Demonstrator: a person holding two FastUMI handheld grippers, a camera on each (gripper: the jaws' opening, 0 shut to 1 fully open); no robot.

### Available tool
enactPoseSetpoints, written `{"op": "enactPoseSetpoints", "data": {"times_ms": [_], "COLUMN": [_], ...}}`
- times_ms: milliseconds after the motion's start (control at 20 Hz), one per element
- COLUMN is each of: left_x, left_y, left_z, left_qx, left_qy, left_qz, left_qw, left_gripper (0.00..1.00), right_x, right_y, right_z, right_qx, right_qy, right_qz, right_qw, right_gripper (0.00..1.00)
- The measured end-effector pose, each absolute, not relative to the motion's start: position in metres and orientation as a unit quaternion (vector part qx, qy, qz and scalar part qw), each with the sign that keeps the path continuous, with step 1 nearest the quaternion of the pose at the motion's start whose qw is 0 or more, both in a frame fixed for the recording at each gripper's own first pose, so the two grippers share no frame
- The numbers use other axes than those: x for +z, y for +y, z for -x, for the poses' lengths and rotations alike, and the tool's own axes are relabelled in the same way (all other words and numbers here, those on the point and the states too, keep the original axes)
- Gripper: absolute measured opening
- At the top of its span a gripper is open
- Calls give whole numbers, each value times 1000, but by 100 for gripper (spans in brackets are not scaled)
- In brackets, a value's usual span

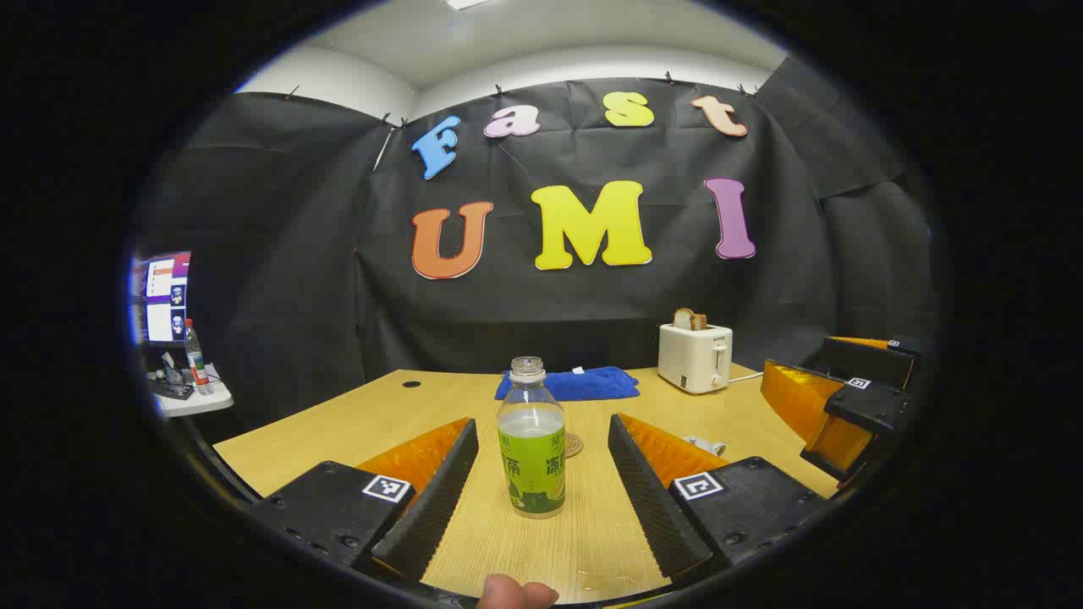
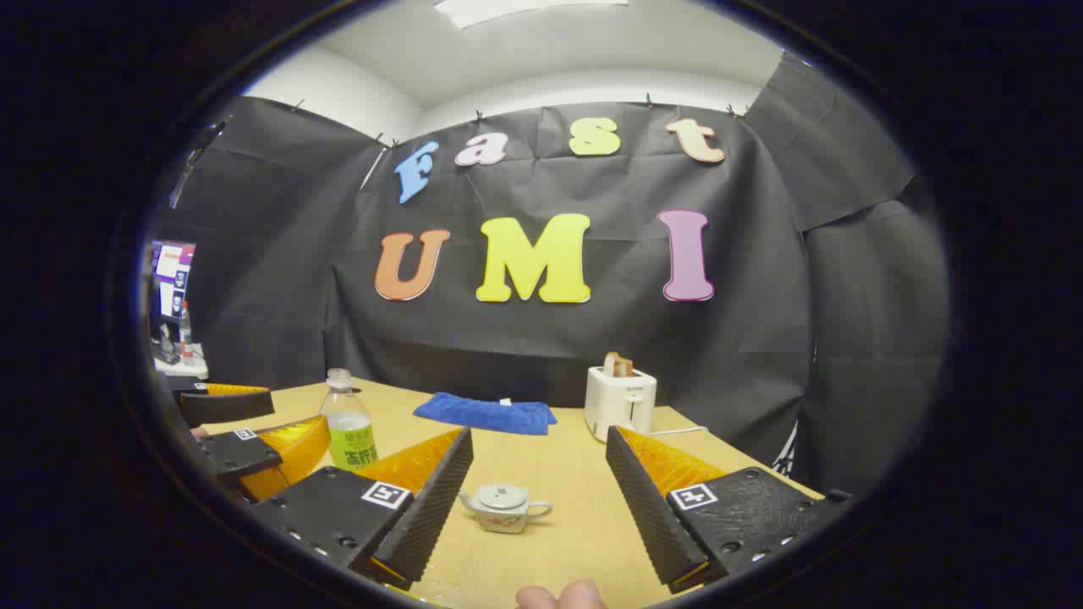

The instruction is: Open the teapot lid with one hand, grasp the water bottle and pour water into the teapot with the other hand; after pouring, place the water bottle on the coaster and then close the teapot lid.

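As I line up from here, nothing is gripped yet.
Left claw point(image 1: 537, 482): fingers spread apart, hovering low over the surface point(image 1: 338, 423).
Water bottle point(image 1: 531, 440): upright, uncapped, dead ahead between my left fingers, untouched; long axis vertical.
Right claw point(image 2: 537, 499): fingers apart too, holding nothing.
Teapot point(image 2: 506, 507): lid on, straight ahead between my right fingers, handle pointing right.
Coaster point(image 1: 574, 445): just behind the bottle.
Farther off: blue cloth point(image 1: 584, 383), toaster point(image 1: 695, 357).
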State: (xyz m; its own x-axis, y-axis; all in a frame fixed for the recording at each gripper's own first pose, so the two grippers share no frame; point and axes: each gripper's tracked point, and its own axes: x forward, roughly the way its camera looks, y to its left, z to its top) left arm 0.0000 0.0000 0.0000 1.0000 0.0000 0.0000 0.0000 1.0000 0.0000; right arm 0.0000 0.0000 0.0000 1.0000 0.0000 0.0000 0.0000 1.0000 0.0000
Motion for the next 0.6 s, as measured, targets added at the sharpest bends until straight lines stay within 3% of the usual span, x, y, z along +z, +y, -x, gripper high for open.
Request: {"op": "enactPoseSetpoints", "data": {"times_ms": [600], "left_x": [-3], "left_y": [1], "left_z": [-1], "left_qx": [5], "left_qy": [3], "left_qz": [-4], "left_qw": [1000], "left_gripper": [97], "right_x": [1], "right_y": [0], "right_z": [0], "right_qx": [-3], "right_qy": [0], "right_qz": [4], "right_qw": [1000], "right_gripper": [95]}}
